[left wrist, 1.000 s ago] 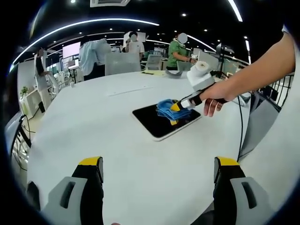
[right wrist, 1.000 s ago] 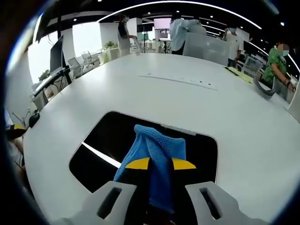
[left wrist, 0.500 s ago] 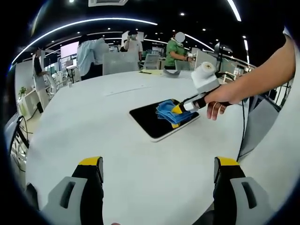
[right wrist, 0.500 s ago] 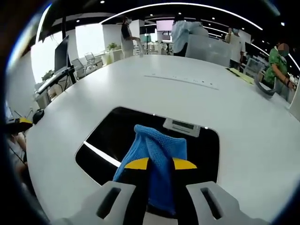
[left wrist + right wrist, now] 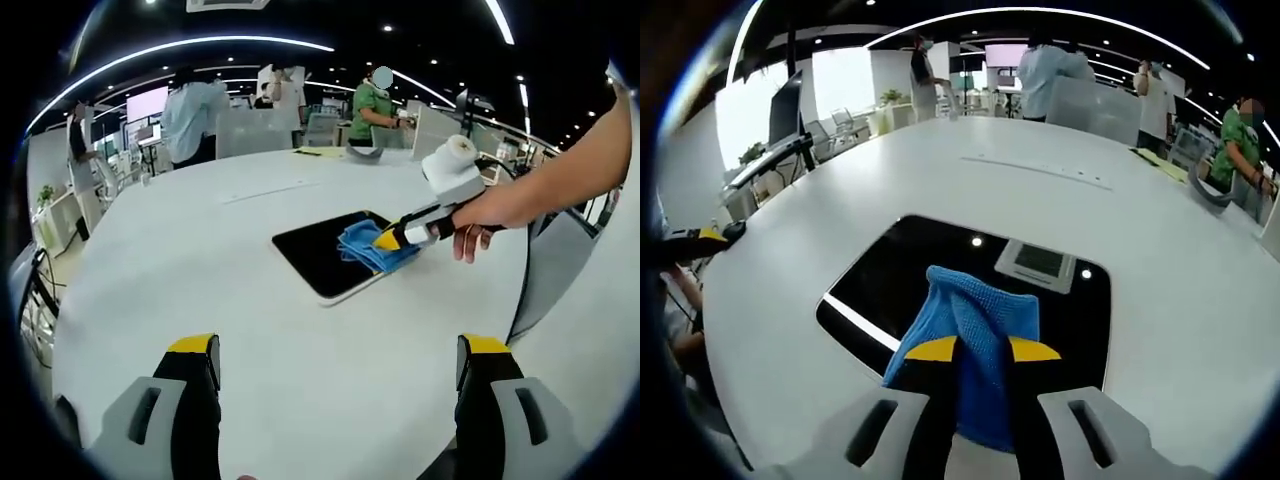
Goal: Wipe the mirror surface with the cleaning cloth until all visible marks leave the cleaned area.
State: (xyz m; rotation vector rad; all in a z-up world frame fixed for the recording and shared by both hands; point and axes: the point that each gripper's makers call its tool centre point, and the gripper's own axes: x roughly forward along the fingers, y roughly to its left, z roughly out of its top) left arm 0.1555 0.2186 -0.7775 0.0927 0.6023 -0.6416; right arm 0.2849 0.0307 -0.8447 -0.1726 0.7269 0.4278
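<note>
White table (image 5: 1160, 330), mirror (image 5: 940, 270), blue cloth (image 5: 980, 330) in right gripper (image 5: 983, 349)

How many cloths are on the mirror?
1: a blue cloth pinched in the right claw, on the mirror edge nearest that claw. No others visible.

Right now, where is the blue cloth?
The blue cloth is pinched in the right gripper, lying on the near edge of the dark mirror, which rests on the white table.

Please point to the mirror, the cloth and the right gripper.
mirror (image 5: 930, 265), right gripper view, bare dark glass
cloth (image 5: 975, 320), right gripper view, middle of blue fabric
right gripper (image 5: 385, 239), left gripper view, between yellow fingertips
</note>
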